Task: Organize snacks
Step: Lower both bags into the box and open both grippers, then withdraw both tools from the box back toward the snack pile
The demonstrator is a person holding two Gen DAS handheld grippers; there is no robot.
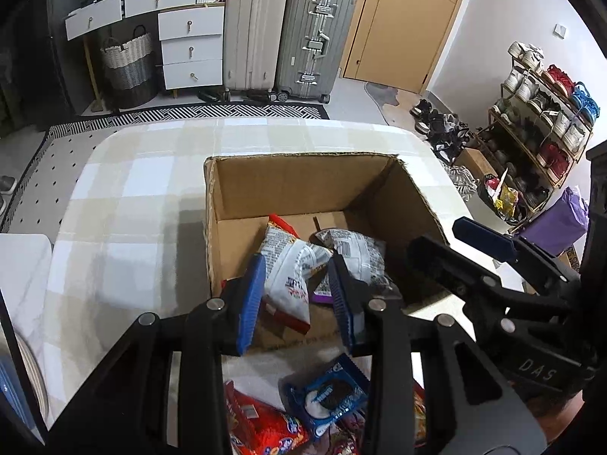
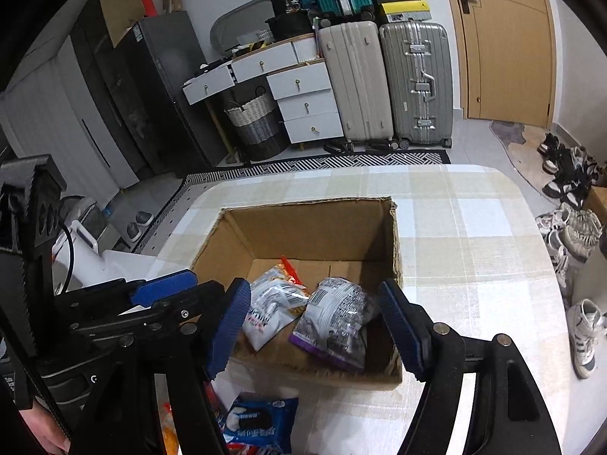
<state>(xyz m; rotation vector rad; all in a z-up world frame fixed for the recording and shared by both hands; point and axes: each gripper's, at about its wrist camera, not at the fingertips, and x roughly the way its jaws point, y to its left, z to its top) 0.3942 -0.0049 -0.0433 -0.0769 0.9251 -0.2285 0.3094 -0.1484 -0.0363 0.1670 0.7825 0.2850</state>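
Hovering over cardboard box [image 2: 303, 223], both tongs [image 1: 296, 295] [image 2: 315, 326] released, red packet [image 1: 261, 424] only left view

Both cameras sit close above the near edge of the table [image 1: 114, 189], angled down and forward over an open cardboard box [image 1: 303, 189] toward the far wall with its suitcases [image 1: 318, 38]. The left view looks from the box's left, the right view from its right, and both share box, table and wall.

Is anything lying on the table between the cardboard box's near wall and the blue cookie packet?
No. In the right wrist view, only bare checked tablecloth separates the cardboard box from the blue cookie packet.
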